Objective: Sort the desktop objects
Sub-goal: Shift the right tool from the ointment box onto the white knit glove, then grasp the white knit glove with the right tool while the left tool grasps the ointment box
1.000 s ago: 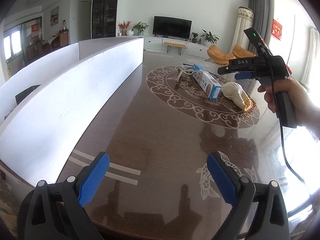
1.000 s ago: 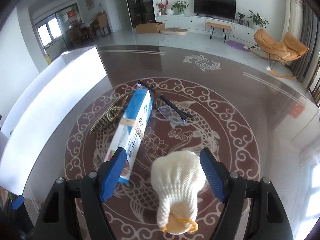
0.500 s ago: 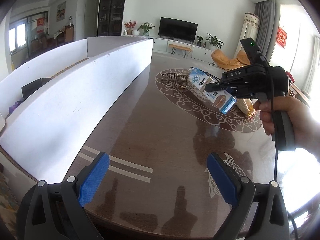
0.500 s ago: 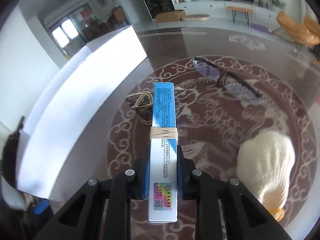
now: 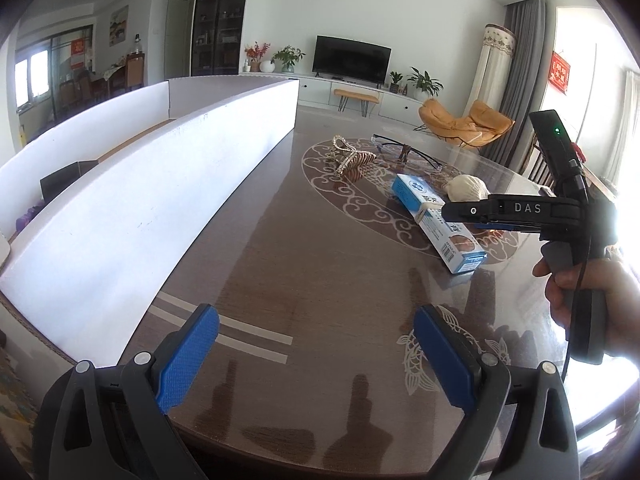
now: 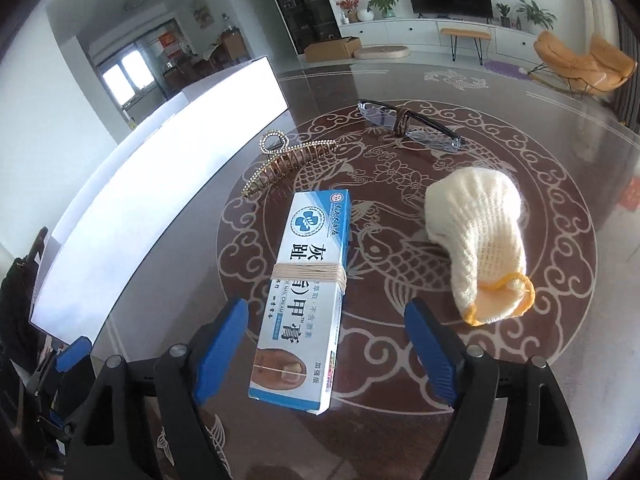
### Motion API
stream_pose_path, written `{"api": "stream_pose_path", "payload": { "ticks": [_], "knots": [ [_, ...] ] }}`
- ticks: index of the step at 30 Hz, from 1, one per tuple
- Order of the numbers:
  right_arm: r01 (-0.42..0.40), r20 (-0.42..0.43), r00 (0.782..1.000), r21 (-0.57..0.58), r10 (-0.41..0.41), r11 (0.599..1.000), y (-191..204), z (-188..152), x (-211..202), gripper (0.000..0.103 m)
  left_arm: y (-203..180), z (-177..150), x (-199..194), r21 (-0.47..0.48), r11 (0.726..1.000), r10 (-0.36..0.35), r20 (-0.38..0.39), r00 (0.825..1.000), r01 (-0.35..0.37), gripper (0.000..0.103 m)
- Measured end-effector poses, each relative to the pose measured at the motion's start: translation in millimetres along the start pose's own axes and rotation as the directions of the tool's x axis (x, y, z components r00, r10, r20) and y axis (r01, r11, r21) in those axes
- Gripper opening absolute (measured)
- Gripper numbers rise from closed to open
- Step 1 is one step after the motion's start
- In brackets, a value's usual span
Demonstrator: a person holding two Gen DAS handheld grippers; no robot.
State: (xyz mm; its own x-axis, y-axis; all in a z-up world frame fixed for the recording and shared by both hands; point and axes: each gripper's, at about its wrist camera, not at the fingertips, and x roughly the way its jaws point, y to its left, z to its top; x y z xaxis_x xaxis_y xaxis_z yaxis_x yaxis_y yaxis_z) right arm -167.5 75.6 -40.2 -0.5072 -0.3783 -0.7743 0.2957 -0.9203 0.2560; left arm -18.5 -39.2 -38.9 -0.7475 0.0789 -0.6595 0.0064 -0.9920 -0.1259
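Half a second ago the right gripper (image 6: 325, 354) was clamped on the box (image 6: 306, 292) and holding it end-on; now its jaws have just been opening and the box is lying flat on the table (image 6: 520, 380) between the blue pads (image 6: 218, 346), which are standing clear of it on both sides. In the right wrist view the box is sitting at lower centre, label up, a rubber band wrapped round its middle, its near end reaching down between the fingers. Near its far end, toward the upper left, a gold hair clip (image 6: 286, 162) is lying. Well above centre, a pair of glasses (image 6: 412, 124) is resting folded on the round pattern. To the right of the box, apart from it, a cream knitted glove (image 6: 482, 240) with a yellow cuff is lying. Along the left of the frame a white board (image 6: 160, 184) is standing on edge.

In the left wrist view the left gripper (image 5: 316, 362) is hovering over bare table at the bottom of the frame, jaws wide apart with nothing between them. At the right edge a hand (image 5: 596, 300) is gripping the right gripper's handle, and the tool is reaching out over the box at middle right. The clip, glasses and glove are showing beyond it, toward upper centre.
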Motion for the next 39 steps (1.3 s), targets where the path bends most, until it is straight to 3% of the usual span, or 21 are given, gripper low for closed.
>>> {"api": "stream_pose_path", "payload": {
  "ticks": [4,11,14,17,18,23,26,29,34,36,39],
  "knots": [
    [0.036,-0.045,0.998,-0.052,-0.038,0.998,10,-1,24,0.084,-7,-3,-5,0.035,0.999,0.007,0.009,1.0,-0.007,0.099],
    [-0.014,-0.056,0.998,-0.132,0.006,0.991,49,-10,33,0.084,-3,-4,-4,0.025,1.0,0.009,-0.004,1.0,-0.009,0.099],
    [0.008,-0.009,1.0,-0.135,-0.01,0.991,47,-6,14,0.084,0,-5,-5,0.022,1.0,0.014,-0.001,1.0,-0.014,0.099],
    [0.116,0.093,0.99,-0.135,-0.103,0.984,25,6,-16,0.089,2,-5,-3,0.008,1.0,0.011,-0.007,1.0,-0.011,0.099],
    [0.167,0.118,0.981,-0.12,-0.153,0.979,13,12,-24,0.097,3,-5,-2,0.002,1.0,0.007,-0.011,1.0,-0.007,0.099],
    [0.354,0.123,0.93,-0.036,-0.347,0.935,-63,17,-40,0.099,4,-6,-5,-0.005,1.0,0.003,0.004,1.0,-0.003,0.099],
    [0.336,0.094,0.938,-0.026,-0.332,0.942,-82,11,-40,0.099,4,-5,-4,-0.011,1.0,-0.003,-0.002,1.0,0.003,0.099],
    [0.289,0.08,0.955,-0.066,-0.284,0.955,-76,9,-29,0.099,0,-5,1,-0.013,1.0,-0.008,-0.021,1.0,0.008,0.099],
    [0.295,0.028,0.955,-0.135,-0.294,0.946,-64,22,21,0.099,-13,-6,-3,0.038,0.999,0.008,-0.023,1.0,-0.007,0.099],
    [0.273,0.026,0.962,-0.14,-0.272,0.952,-67,26,33,0.098,-17,-7,-6,0.06,0.998,0.019,-0.016,1.0,-0.018,0.099],
    [0.255,0.042,0.967,-0.078,-0.253,0.964,-72,33,34,0.069,-18,-9,-8,0.073,0.997,0.026,-0.017,1.0,-0.025,0.099]
  ]
}}
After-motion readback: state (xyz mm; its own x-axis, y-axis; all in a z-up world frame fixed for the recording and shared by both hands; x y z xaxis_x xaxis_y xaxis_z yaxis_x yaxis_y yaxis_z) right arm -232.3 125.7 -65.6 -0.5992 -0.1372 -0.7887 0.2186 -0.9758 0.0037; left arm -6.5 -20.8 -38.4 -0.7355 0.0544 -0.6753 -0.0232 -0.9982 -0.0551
